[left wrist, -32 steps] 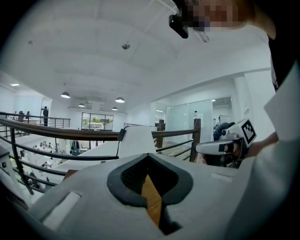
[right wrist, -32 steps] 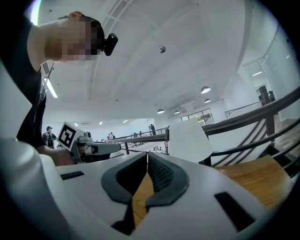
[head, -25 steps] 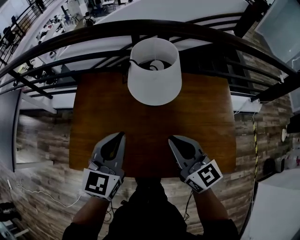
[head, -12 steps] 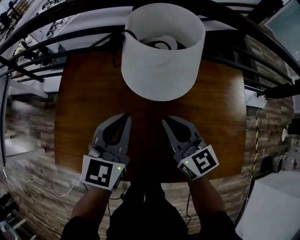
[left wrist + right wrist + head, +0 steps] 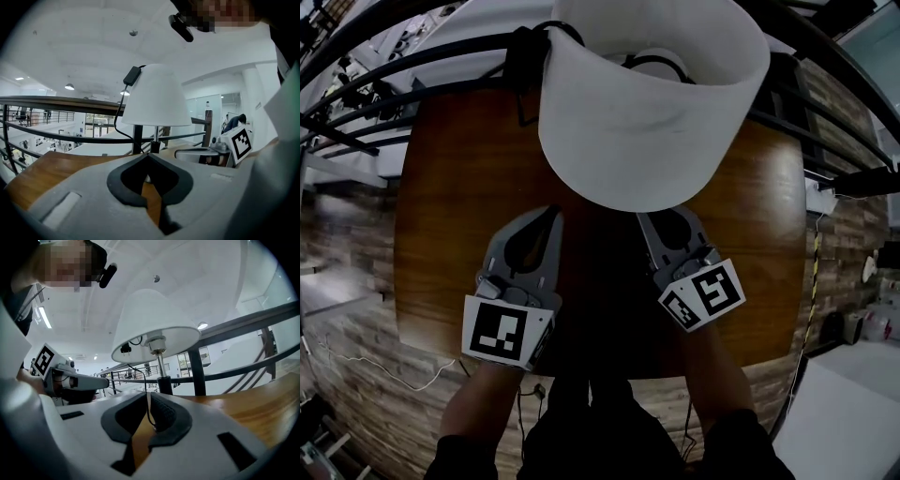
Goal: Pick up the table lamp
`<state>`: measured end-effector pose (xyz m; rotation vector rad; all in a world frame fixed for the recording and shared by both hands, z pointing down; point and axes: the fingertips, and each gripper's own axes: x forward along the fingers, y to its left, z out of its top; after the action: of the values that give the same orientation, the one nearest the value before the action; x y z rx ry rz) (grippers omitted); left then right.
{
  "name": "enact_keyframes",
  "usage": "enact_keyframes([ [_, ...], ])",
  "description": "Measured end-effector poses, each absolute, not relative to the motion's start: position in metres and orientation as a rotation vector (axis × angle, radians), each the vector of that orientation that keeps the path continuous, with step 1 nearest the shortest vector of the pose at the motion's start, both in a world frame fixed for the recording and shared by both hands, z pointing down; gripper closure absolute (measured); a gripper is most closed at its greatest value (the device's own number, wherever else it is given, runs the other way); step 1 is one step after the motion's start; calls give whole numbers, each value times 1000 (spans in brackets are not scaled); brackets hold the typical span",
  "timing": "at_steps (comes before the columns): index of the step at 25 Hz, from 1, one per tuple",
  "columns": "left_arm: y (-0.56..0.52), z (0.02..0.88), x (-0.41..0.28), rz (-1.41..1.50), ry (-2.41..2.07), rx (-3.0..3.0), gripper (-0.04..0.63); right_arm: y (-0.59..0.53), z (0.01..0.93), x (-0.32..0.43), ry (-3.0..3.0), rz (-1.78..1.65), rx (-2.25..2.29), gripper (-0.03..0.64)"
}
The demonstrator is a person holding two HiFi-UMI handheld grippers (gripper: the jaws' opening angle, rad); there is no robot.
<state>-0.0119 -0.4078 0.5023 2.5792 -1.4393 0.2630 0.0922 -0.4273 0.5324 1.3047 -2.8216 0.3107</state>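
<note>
- On the wooden table (image 5: 441, 244), toward its far edge by the railing (image 5: 56, 101): table lamp (image 5: 647, 122), upright, white shade.
- Left tongs (image 5: 147, 156): together, empty, short of the lamp's stem.
- Right tongs (image 5: 146, 395): together, empty, alongside the left pair, likewise clear of the lamp.

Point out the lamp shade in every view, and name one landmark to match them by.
Head view: the lamp shade fills the top centre, seen from above.
Left gripper view: the lamp shade is at centre, just above the jaws.
Right gripper view: the lamp shade is at upper centre, seen partly from below.
Shared landmark: the wooden table beneath it, visible in all three.
</note>
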Motion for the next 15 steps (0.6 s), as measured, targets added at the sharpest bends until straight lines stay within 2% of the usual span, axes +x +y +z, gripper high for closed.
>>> enact_keyframes([
  [2,-416,506,-10,256,-1439,2582,591,-441,538,93,-2819,301,1331,592],
  [7,-430,512,-12,195,-1418,2600,591,-464,550,78,-2811,301,1348,529],
  [15,-438,516,-15,257,-1421,2601,591,-496,548,71,-2800,241,1389,400],
])
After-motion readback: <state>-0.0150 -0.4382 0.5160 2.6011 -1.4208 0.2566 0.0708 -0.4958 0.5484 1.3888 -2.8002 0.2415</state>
